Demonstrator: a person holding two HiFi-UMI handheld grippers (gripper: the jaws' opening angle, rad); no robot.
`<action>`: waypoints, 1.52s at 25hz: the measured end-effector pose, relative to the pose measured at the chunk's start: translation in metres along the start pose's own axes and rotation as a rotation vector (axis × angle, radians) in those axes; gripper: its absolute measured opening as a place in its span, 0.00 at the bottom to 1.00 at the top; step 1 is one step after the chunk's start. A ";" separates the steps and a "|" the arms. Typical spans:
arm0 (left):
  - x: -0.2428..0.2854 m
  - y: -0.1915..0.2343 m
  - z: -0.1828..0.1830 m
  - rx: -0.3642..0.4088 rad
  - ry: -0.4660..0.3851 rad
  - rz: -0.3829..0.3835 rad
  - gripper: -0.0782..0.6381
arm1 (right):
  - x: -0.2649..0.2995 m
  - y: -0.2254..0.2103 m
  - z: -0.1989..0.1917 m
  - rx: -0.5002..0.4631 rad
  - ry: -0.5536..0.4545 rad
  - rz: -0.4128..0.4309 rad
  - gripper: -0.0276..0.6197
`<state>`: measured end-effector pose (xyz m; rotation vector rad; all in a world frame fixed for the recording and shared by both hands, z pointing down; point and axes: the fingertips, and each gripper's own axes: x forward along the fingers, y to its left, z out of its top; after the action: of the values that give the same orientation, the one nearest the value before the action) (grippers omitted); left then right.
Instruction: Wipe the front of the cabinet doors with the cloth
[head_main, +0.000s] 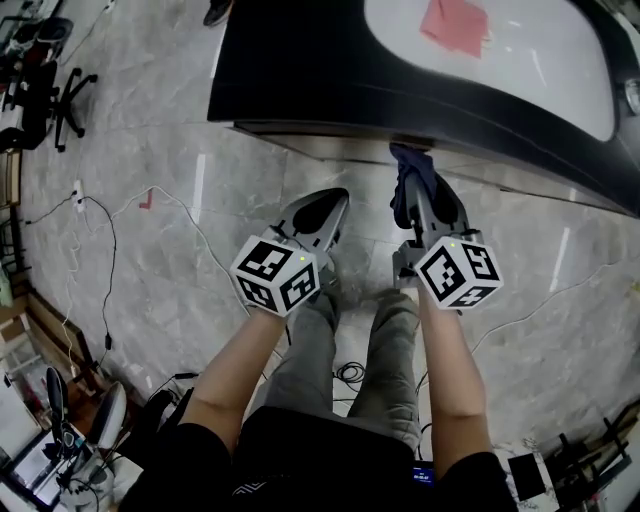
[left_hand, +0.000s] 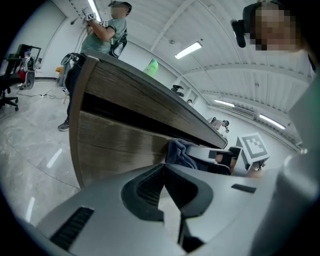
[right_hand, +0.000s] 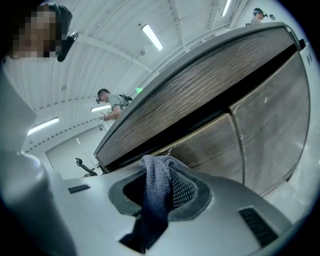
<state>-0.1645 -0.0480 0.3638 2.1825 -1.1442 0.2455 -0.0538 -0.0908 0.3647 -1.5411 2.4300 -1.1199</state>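
Note:
A dark blue cloth (right_hand: 156, 192) is pinched in my right gripper (right_hand: 162, 172), which is shut on it. In the head view that cloth (head_main: 410, 175) reaches up to the brown wood cabinet front (head_main: 330, 140) under the dark counter. The left gripper view shows the same cloth (left_hand: 180, 154) pressed against the cabinet door (left_hand: 120, 145). My left gripper (head_main: 322, 212) hangs beside it, shut with nothing between its jaws, a short way off the cabinet. The cabinet doors (right_hand: 250, 145) fill the right gripper view, with a vertical seam between two panels.
A counter (head_main: 480, 70) with a white top carries a pink cloth (head_main: 456, 24). Cables (head_main: 110, 230) and an office chair (head_main: 60, 95) lie on the marble floor to the left. Another person (left_hand: 102, 35) stands by the cabinet's far end. My legs (head_main: 340, 370) are below the grippers.

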 end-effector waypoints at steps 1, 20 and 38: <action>0.006 -0.008 -0.002 0.002 0.005 -0.008 0.12 | -0.007 -0.010 0.005 0.003 -0.007 -0.011 0.17; 0.063 -0.099 -0.028 0.032 0.032 -0.063 0.12 | -0.084 -0.100 0.037 0.026 -0.052 -0.077 0.17; -0.022 0.017 -0.030 -0.036 -0.019 0.108 0.12 | -0.015 0.008 -0.050 0.017 0.088 0.063 0.17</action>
<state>-0.1877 -0.0214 0.3846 2.0984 -1.2687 0.2493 -0.0729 -0.0496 0.3915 -1.4294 2.4984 -1.2187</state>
